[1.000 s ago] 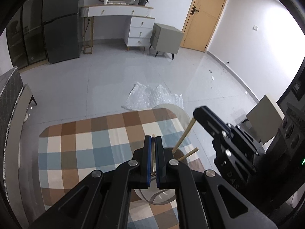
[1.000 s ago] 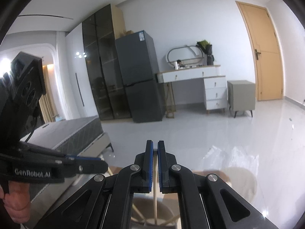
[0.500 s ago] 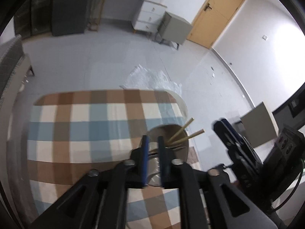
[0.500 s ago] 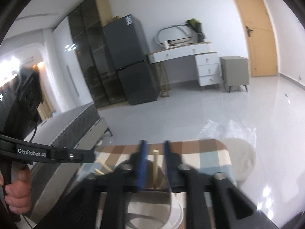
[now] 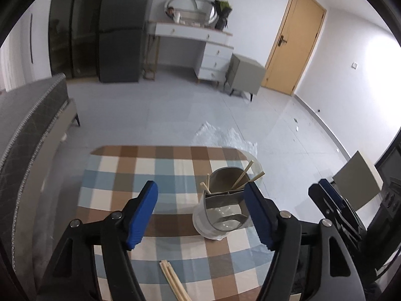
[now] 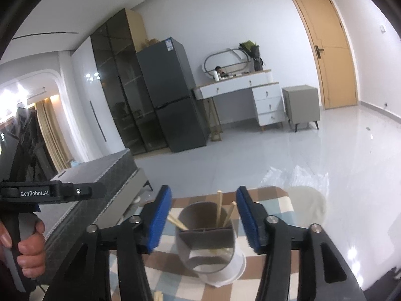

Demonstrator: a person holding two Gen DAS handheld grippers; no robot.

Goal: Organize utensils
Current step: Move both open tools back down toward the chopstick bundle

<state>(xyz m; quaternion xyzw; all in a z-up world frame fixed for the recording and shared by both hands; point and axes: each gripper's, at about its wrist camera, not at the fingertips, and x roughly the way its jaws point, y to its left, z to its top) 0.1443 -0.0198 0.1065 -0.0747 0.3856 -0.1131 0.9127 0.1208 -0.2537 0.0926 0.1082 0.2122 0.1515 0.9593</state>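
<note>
Both the left tongs (image 5: 200, 208) and the right tongs (image 6: 203, 215) have just been opening and now stand wide, holding nothing. The utensil holder (image 5: 223, 205) sits toward the surface's (image 5: 140, 165) 2 o'clock corner with several chopsticks (image 5: 244, 173) leaning out of it; two loose chopsticks (image 5: 174, 282) lie at 6 o'clock. The risk, I judge, is an arm clipping the leaning sticks and tipping the holder, or the loose pair rolling apart under a one-sided pinch.
</note>
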